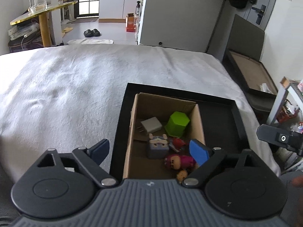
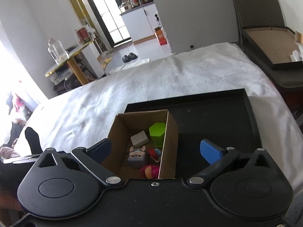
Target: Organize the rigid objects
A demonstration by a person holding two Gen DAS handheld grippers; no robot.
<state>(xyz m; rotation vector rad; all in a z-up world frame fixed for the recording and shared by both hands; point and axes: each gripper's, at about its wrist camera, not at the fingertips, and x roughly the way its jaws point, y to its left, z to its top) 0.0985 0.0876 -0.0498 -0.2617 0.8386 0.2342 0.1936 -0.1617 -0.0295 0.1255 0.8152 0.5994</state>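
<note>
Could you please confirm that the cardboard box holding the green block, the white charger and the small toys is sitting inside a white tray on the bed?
Not quite: the tray is black, not white, as the right wrist view shows. The cardboard box with the green block, white charger and small toys does sit inside it.

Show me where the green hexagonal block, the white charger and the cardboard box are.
green hexagonal block (image 1: 178, 123): left wrist view, on its front face.
white charger (image 2: 139, 138): right wrist view, on its flat top side.
cardboard box (image 2: 169, 143): right wrist view, on its right outer wall.
</note>
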